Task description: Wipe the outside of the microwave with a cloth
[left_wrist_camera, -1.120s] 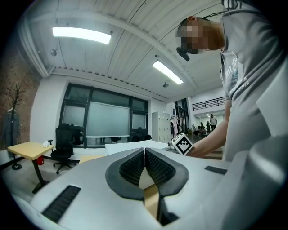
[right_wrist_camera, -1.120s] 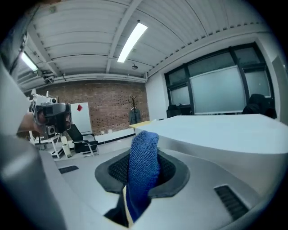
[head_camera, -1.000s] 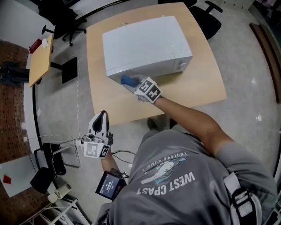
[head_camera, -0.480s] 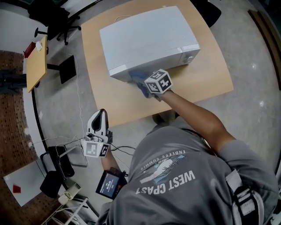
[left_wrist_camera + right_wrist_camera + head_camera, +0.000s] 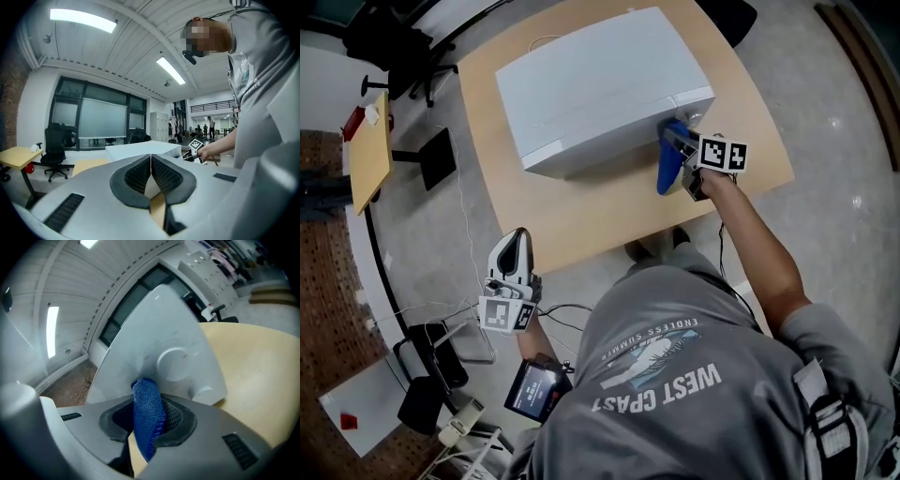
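From where I stand the wiping is under way, not finished. The right gripper [image 5: 679,152] is clamped on a folded blue cloth [image 5: 147,411], its jaws only partly closed around the fabric. The cloth's end sits at the control end of the microwave [image 5: 600,89] front, just beside the big dial [image 5: 172,364], and looks to be touching the face. The microwave stands on the bench [image 5: 581,225]. No surface shows streaks or dirt, so I can't say which faces are done; I'd guess the top and sides are still to do. The left gripper [image 5: 516,246] is fully closed on nothing, off the bench edge, well apart from the microwave.
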Tool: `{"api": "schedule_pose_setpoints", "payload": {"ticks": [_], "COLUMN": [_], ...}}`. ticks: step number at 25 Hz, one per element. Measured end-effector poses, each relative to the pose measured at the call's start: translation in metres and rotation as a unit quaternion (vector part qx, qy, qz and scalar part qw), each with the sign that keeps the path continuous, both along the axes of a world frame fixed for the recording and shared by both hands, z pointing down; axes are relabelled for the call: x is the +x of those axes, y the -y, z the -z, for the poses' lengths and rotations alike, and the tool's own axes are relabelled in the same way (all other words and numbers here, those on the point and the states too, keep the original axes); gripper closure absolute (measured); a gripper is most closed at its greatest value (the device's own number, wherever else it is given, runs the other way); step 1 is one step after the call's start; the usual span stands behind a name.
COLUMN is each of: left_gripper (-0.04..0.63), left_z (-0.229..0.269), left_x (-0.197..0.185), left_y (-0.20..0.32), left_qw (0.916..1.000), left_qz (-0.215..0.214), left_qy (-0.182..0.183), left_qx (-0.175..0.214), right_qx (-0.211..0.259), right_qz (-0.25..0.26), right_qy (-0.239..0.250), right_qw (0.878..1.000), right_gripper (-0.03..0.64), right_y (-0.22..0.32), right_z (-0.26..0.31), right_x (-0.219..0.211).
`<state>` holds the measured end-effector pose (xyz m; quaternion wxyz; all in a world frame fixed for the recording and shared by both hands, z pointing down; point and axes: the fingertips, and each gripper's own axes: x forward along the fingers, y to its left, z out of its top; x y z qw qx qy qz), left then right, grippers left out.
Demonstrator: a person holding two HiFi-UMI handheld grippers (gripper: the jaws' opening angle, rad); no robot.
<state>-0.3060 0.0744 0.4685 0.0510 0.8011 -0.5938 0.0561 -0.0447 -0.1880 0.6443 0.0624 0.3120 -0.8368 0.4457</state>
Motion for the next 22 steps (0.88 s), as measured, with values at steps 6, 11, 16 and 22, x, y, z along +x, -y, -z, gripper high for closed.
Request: {"api": "schedule_pose_setpoints", "payload": {"ticks": [6,11,16,22], "left_gripper": [0.572,0.572,0.572,0.572], "left_z": [-0.003,-0.001,-0.002,-0.003], "left_x": [0.010,0.013,0.014,0.005], "left_y": [0.011,0.014,0.013,0.009], "left_qw": [0.9999,0.9998,0.9999,0.9998], "left_qz": [-0.014,-0.019,-0.016,-0.005], "left_qy": [0.000,-0.002,-0.005,-0.012], "left_qx": [-0.002,0.001,0.001,0.012], "right_qx": [-0.016,-0.014,-0.012,0.114], "right_qz": [-0.031,-0.029,-0.026,0.039], "right_qy": [0.018,0.015,0.019,0.003], "right_qw": [0.999,0.999,0.999,0.993], "right_gripper": [0.528,0.528,0.528,0.528], "right_y": [0.011,0.011,0.007,-0.004], "right_z": [-0.003,-0.001,0.011,0.109], "right_x": [0.021,0.021,0.022,0.016]}}
